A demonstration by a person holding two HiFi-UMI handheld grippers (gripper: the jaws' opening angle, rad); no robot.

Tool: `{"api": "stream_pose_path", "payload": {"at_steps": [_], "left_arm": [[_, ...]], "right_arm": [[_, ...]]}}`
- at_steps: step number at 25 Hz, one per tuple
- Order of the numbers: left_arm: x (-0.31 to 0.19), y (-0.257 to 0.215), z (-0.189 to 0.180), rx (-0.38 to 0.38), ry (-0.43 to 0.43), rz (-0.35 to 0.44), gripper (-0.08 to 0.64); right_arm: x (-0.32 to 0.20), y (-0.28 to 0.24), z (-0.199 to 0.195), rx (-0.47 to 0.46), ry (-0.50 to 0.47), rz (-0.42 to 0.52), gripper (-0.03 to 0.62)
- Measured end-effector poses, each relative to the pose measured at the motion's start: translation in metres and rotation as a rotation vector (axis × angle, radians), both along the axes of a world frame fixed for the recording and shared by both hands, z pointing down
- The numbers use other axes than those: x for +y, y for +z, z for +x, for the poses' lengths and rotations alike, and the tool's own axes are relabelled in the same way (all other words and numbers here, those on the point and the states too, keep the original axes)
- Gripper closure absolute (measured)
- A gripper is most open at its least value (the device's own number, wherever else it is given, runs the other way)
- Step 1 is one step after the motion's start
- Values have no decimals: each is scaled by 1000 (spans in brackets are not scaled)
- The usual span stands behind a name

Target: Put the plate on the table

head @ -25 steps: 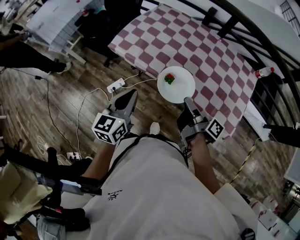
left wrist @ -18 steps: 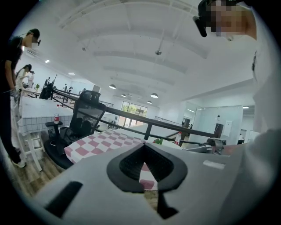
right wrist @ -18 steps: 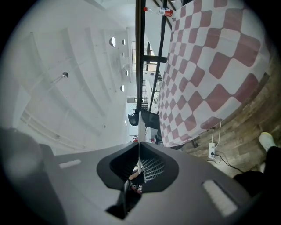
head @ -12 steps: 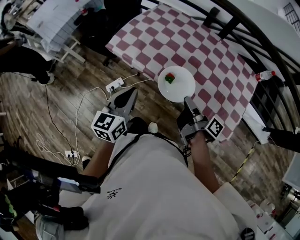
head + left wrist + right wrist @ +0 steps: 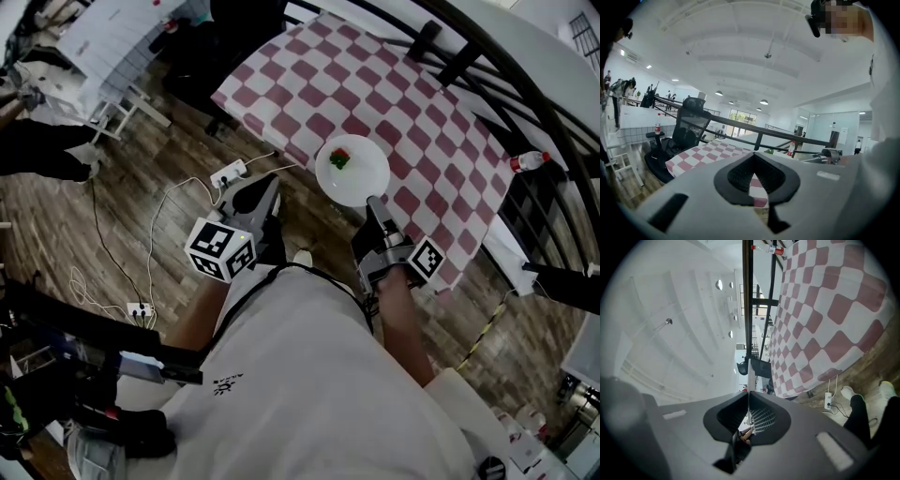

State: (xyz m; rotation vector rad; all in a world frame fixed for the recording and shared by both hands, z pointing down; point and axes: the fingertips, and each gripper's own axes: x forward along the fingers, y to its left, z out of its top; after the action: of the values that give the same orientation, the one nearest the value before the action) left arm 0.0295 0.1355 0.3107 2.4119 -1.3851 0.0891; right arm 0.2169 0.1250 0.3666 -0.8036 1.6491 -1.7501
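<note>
While the plate hangs at the table's near edge: right gripper (image 5: 375, 200) is squeezed almost fully together on the near rim of the white plate (image 5: 364, 180). Its own view shows that rim as a thin pale line pinched between the pads.
Why that grip: a pinch on the near rim with the gripper pointing level keeps the plate flat, so the red-and-green bite of food (image 5: 339, 157) doesn't slide. That's my read, anyway.
Plate position: out in front of the gripper, its far part over the table (image 5: 309, 70) and its near part overhanging the wooden floor (image 5: 141, 202). Whether it touches the red-and-white checked cloth (image 5: 441, 141), can't tell from here.
Spare tool: left gripper (image 5: 262, 192) has its jaws together with nothing between them, only cloth showing through the gap behind the tips. It sits left of the plate, apart from it and over the floor, simply out of the way by the look of it.
Further out: a bottle (image 5: 528, 161) stands at the table's far right edge, well apart from the plate.
Task state: plate not yet let go. I'd call this the last reach before set-down.
</note>
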Motion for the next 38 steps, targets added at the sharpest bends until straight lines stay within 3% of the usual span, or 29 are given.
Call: {"api": "stream_pose_path", "payload": {"at_steps": [17, 38], "left_arm": [[-89, 8, -31, 6, 53, -16, 558], [-270, 3, -118, 22, 160, -32, 558]], "right_arm": [[-79, 2, -27, 11, 54, -4, 574], [-239, -13, -113, 31, 156, -10, 574]]}}
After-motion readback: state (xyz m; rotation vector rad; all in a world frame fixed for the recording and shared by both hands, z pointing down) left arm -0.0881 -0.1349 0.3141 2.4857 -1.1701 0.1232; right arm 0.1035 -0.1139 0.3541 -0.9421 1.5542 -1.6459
